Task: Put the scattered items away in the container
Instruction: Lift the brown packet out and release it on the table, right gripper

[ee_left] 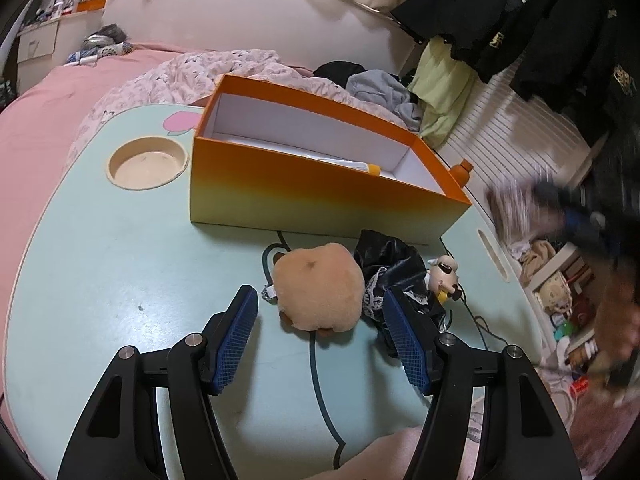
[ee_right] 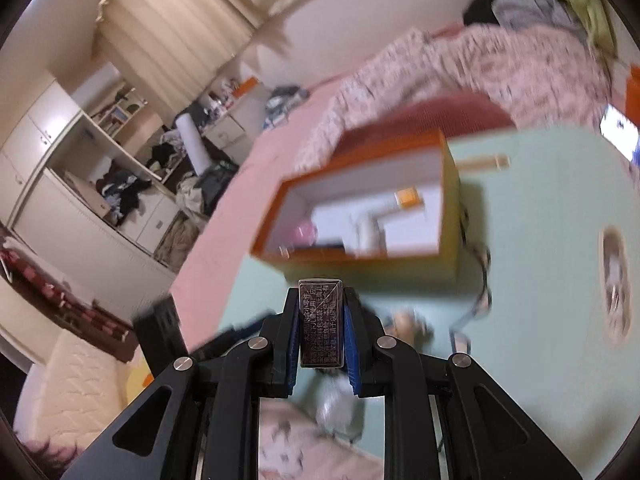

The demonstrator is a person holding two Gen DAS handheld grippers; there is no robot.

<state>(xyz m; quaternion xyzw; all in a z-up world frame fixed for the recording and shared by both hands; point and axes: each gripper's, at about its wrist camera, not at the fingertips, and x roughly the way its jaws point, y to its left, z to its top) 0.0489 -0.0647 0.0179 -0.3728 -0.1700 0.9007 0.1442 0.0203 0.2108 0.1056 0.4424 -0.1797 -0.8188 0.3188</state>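
A: Nearest in the left wrist view, the left gripper (ee_left: 320, 312) hangs low over the mint-green table (ee_left: 120, 260) with its blue-padded fingers (ee_left: 236, 332) spread wide and nothing between them.

B: And just beyond the tips?

A: The tan plush toy (ee_left: 318, 286) lies between and a little past them, touching neither pad. Right of it sits a crumpled black lacy cloth (ee_left: 390, 268), and right of that a small sheep figurine (ee_left: 444, 276), close beside the cloth.

B: The container?

A: Farther back stands the open orange box (ee_left: 320, 196), white inside, with a tube (ee_left: 352, 166) lying in it. A round cup recess (ee_left: 148, 162) is sunk in the table to the box's left.

B: What about the other claw?

A: The right gripper (ee_right: 322, 328) is clamped on a small silvery packet (ee_right: 321, 326) with printed text, held upright. Past it, blurred, the box (ee_right: 360, 268) shows several things inside; they cannot be told apart clearly.
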